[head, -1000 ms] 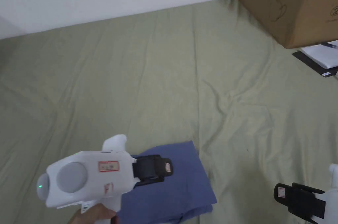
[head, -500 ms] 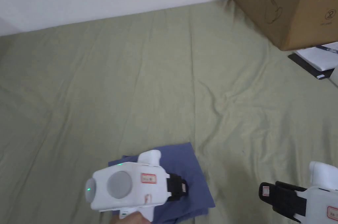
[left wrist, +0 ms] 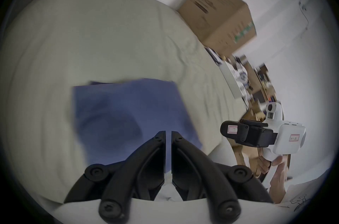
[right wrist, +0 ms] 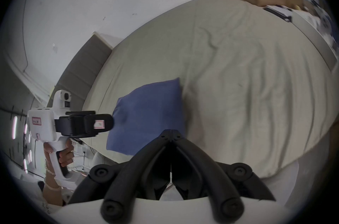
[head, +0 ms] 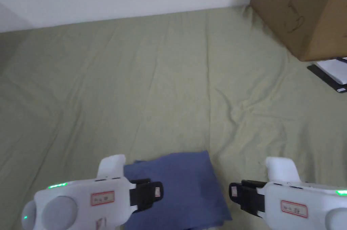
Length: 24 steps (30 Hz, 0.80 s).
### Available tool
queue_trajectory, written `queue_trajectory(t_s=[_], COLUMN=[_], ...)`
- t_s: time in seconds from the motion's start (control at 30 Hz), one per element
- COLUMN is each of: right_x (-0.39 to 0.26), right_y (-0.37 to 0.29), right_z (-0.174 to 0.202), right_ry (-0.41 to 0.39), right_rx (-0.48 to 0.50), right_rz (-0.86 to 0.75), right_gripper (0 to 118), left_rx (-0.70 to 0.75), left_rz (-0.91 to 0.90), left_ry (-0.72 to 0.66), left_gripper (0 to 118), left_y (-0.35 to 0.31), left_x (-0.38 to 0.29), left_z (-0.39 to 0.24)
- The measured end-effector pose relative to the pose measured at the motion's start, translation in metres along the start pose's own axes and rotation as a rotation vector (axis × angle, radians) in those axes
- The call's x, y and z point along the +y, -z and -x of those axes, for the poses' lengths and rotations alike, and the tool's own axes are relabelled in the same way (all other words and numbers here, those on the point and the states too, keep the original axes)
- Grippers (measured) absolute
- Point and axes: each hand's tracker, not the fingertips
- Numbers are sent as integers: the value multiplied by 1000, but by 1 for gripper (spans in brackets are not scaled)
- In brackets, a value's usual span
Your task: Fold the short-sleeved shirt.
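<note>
No text can be read. The red-framed stickers on both claws are blurred, and the dark and green print on the cardboard box (head: 305, 10), far right, is illegible.

The left gripper (head: 158, 191) is pointing right and the right gripper (head: 233, 191) is pointing left, tips facing each other at the same level. The left fingers (left wrist: 161, 138) are showing a narrow slit; the right fingers (right wrist: 166, 134) are meeting, holding nothing.
</note>
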Motion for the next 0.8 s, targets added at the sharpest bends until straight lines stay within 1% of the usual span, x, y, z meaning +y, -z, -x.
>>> queue_trajectory(t_s=[0.03,0.13,0.17,0.2,0.23,0.27,0.3,0.33,0.37,0.4,0.43,0.53,0.6,0.67,0.7,0.73,0.77,0.8], right_x=[4,11,12,12,11,10,7,4,3,2,1,3,3,3,3,3,3,3], right_y=[10,46,59,69,81,92,101,106,107,105,102,101,99,100,100,101,101,100], right_z=[8,33,39,44,48,51,52,52,50,48,45,39,37,38,39,39,40,40], right_ry=[-46,-172,-197,-214,-250,-283,-312,-329,-297,-260,-239,-217,-202,-203,-201,-202,-203,-204], right_rx=[4,-30,-45,-60,-70,-113,-190,-224,-180,-164,-164,-146,-138,-138,-140,-142,-146,-149], right_rz=[6,40,58,78,91,102,107,104,107,104,88,91,95,96,97,97,97,96], right_gripper=[0,0,0,0,0,0,0,0,0,0,0,0,0,0,0,0,0,0], left_rx=[16,74,74,67,52,36,30,14,-37,-65,-109,-261,-308,-429,-468,-481,-450,-393], left_rz=[-13,-28,-31,-25,-24,-20,0,12,5,16,23,47,52,24,43,72,90,97], left_ry=[-33,-143,-164,-144,-149,-163,-180,-203,-236,-271,-314,-401,-486,-515,-523,-518,-515,-502], left_gripper=[5,6,9,19,49,75,98,108,108,108,108,108,108,108,106,99,88,70], left_y=[-9,-28,-32,-34,-34,-31,-26,-19,-13,-6,3,39,52,59,67,75,83,87], left_x=[-2,-11,-16,-19,-23,-26,-26,-27,-26,-23,-20,-11,-4,4,7,9,12,12], left_z=[16,57,66,73,81,87,91,94,98,103,107,126,131,133,133,134,130,125])
